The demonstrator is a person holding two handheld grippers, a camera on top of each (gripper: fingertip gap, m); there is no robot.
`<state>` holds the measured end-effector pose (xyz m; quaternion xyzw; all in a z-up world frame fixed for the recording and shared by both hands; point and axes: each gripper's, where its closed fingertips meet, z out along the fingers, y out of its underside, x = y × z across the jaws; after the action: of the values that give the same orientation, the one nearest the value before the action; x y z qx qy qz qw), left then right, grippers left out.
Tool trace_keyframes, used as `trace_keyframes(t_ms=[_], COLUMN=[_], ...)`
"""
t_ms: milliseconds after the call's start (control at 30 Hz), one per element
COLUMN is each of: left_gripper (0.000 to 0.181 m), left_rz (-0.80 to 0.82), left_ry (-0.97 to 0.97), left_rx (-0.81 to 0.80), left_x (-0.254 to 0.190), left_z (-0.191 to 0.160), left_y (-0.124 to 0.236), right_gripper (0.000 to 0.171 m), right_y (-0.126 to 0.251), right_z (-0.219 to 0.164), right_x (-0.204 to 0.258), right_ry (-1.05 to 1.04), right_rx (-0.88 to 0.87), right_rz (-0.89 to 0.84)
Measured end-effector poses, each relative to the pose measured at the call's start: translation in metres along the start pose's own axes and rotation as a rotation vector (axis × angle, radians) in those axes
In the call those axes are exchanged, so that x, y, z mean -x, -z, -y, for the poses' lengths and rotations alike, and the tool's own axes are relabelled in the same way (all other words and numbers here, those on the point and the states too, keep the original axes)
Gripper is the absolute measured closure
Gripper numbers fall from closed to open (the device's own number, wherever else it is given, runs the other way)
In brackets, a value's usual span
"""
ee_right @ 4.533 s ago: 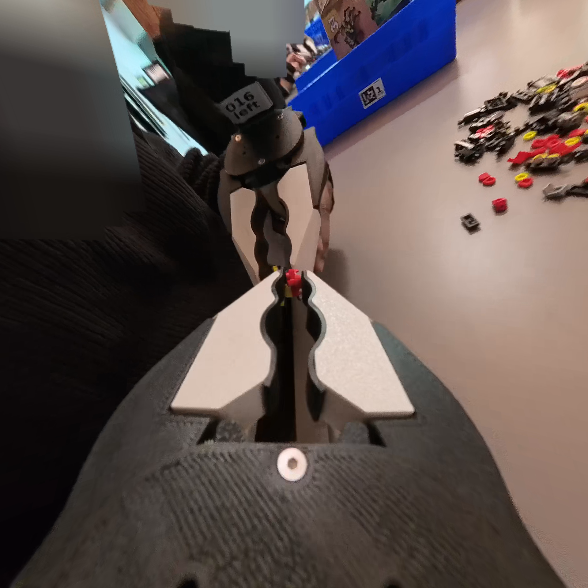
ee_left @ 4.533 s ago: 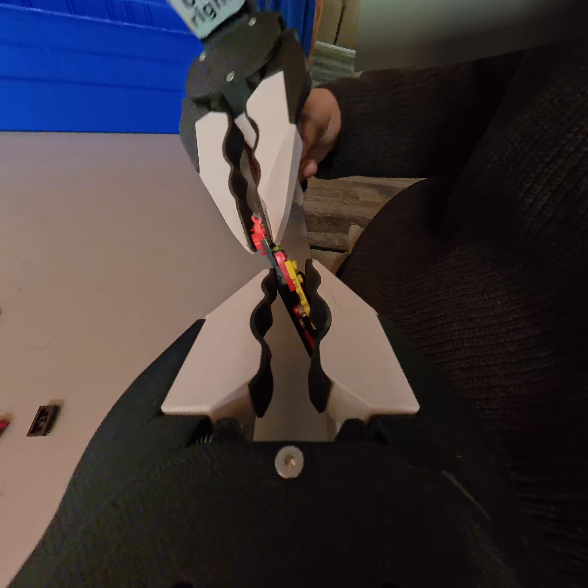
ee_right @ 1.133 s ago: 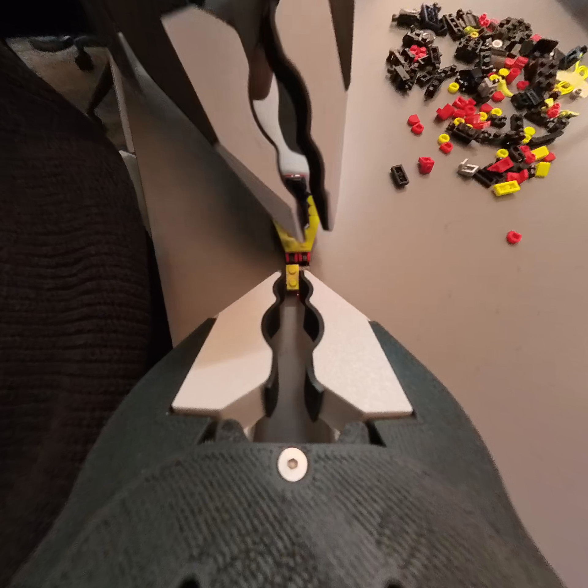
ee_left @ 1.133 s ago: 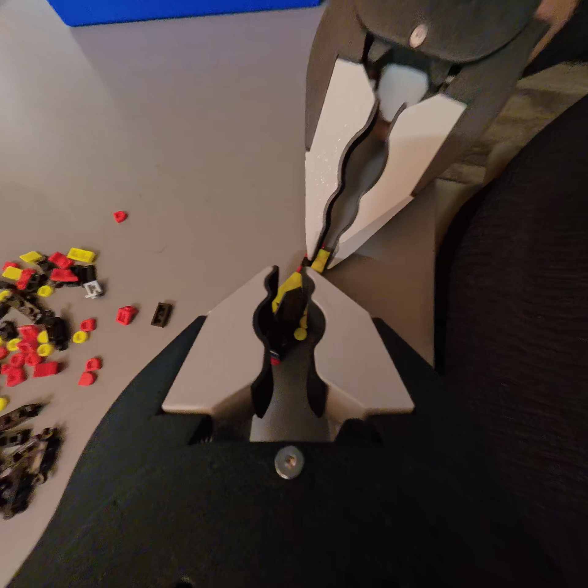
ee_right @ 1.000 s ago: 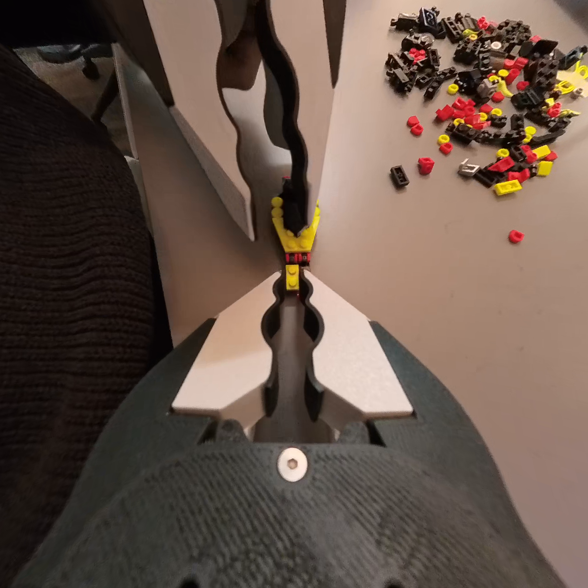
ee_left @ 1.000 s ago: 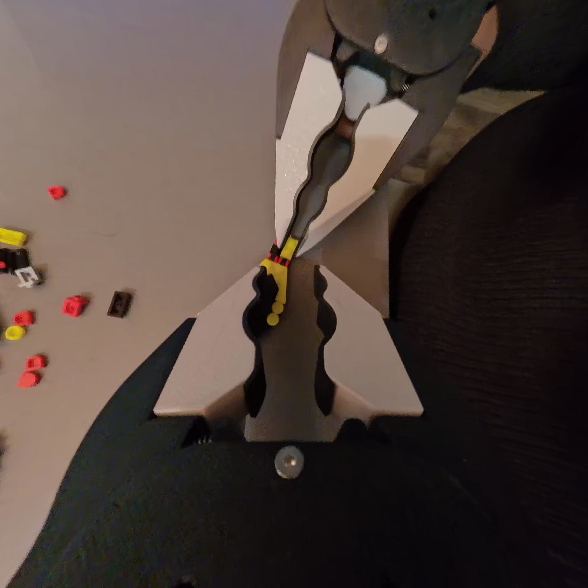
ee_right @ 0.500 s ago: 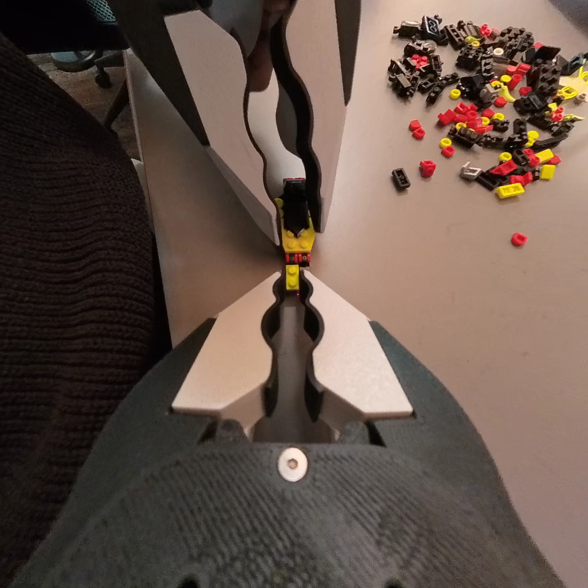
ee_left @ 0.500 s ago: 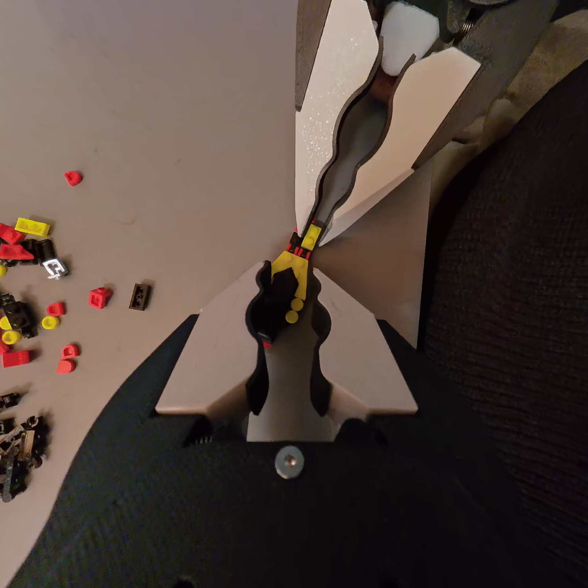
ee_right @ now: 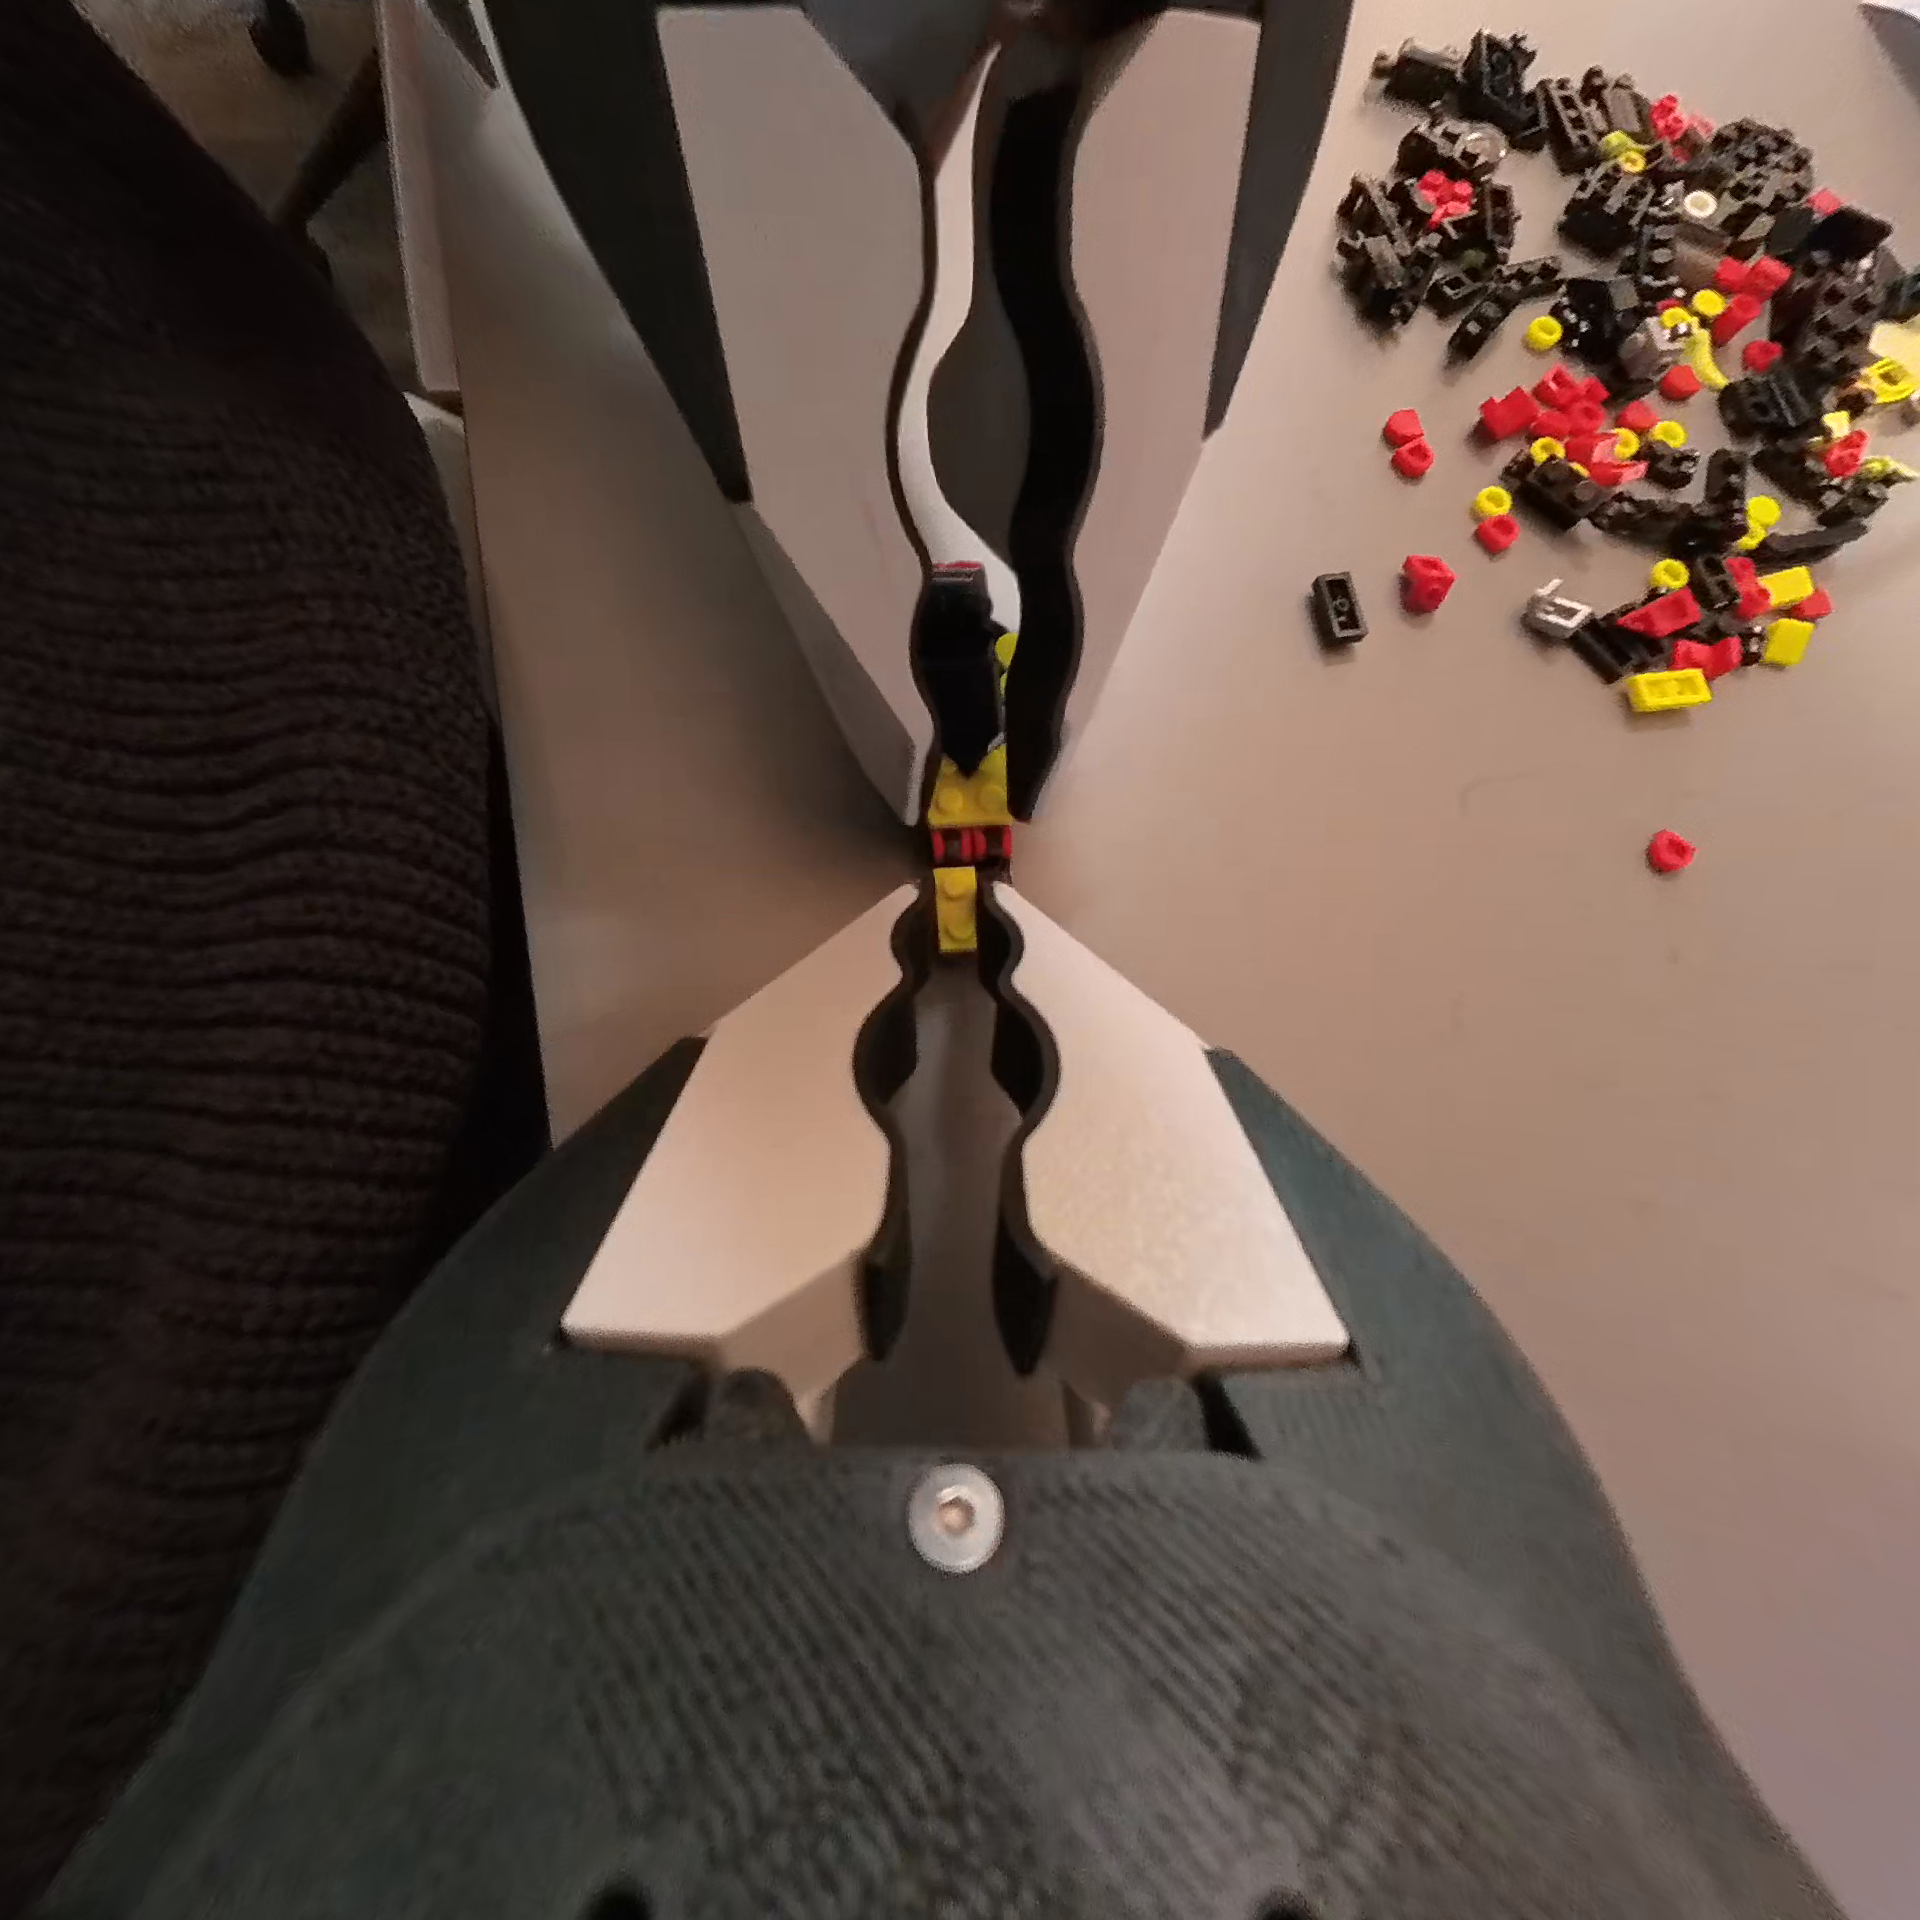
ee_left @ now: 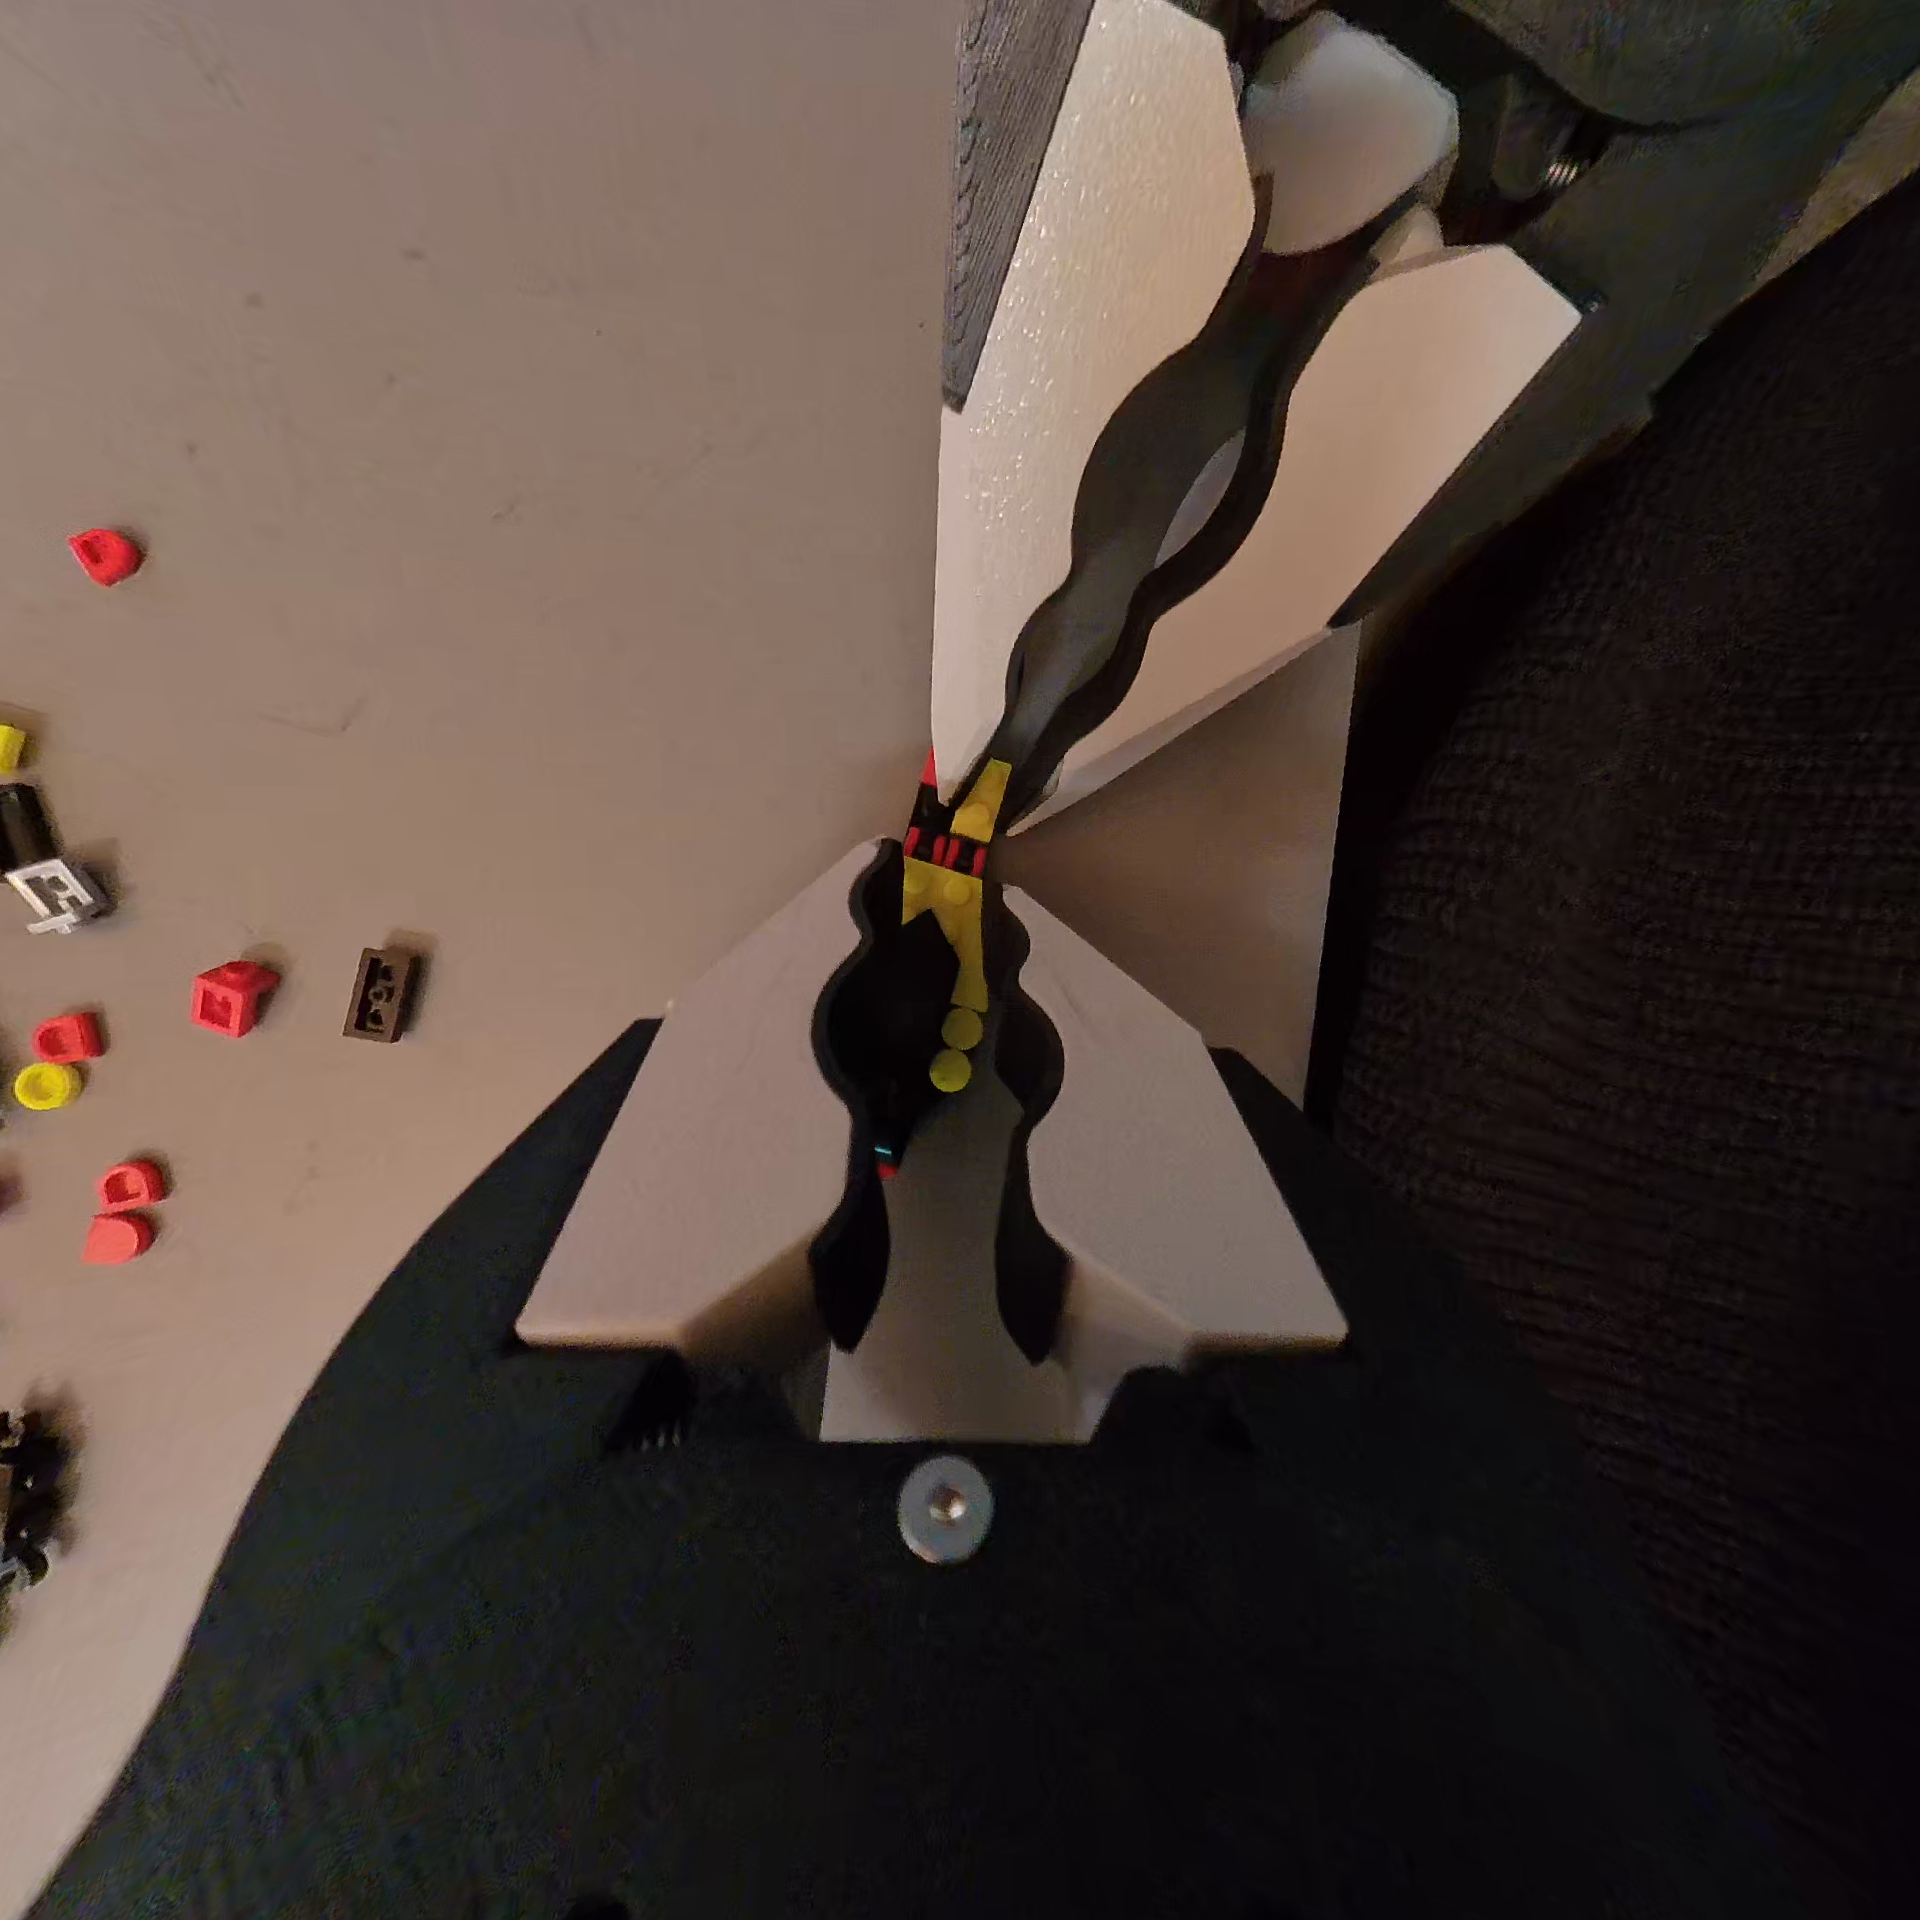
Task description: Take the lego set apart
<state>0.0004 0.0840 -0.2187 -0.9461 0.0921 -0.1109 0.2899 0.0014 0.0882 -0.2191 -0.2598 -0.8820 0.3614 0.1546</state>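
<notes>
Above the counter, my left tool and right tool each pinch the lego piece, ready to pull it apart.

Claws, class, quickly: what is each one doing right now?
Left claw: closed on the wide end of the lego piece.
Right claw: closed on its narrow yellow end.

The left gripper closed in around the lego piece, swallowing its black tail. In the right wrist view, the left gripper swung upright toward frame centre.
</notes>
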Motion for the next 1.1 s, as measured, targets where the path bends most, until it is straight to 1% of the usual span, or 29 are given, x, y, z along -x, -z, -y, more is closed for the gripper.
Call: trace_keyframes(t_ms=[67,100,167,233,333,400,467,500,533,567,667,800,1100], left_gripper=[0.168,0.181,0.181,0.181,0.181,0.181,0.181,0.179,0.169,0.165,0.156,0.157,0.161], left_rz=[-0.005,-0.035,0.005,0.043,0.069,0.079,0.066,0.07,0.079,0.098,0.158,0.163,0.085], left_ry=[0.025,0.046,0.012,-0.016,-0.032,-0.022,0.025,0.041,0.05,0.052,0.016,0.005,0.059], left_rx=[-0.006,0.008,0.005,0.046,0.017,0.012,-0.048,-0.083,-0.101,-0.097,-0.018,0.005,-0.028], left_x=[-0.001,-0.006,-0.007,-0.006,-0.003,0.003,0.008,0.011,0.014,0.017,0.023,0.022,0.019], left_z=[0.0,-0.002,-0.002,-0.004,-0.004,-0.006,0.002,0.007,0.01,0.009,-0.002,-0.002,-0.001], left_y=[-0.001,-0.005,-0.01,-0.01,-0.009,-0.004,0.004,0.008,0.01,0.011,0.005,0.004,0.002], right_gripper=[0.164,0.165,0.165,0.165,0.165,0.165,0.165,0.165,0.165,0.165,0.165,0.165,0.165], right_y=[-0.001,-0.002,-0.002,-0.003,-0.002,-0.001,-0.002,-0.003,-0.004,-0.004,-0.005,-0.005,-0.005], right_z=[0.0,0.0,-0.001,0.001,0.0,-0.002,-0.002,-0.002,-0.001,-0.001,-0.001,-0.001,0.001], right_x=[0.0,-0.003,-0.004,-0.006,-0.01,-0.014,-0.013,-0.013,-0.012,-0.011,-0.011,-0.011,-0.013], right_ry=[0.008,0.01,-0.003,-0.085,-0.124,-0.132,-0.11,-0.1,-0.099,-0.104,-0.119,-0.116,-0.18], right_rx=[0.023,0.029,0.032,0.003,-0.021,-0.028,-0.017,-0.014,-0.013,-0.015,-0.024,-0.022,-0.044], right_rz=[-0.001,-0.017,-0.019,-0.002,0.02,0.004,-0.005,-0.01,-0.007,-0.001,0.013,0.015,0.044])
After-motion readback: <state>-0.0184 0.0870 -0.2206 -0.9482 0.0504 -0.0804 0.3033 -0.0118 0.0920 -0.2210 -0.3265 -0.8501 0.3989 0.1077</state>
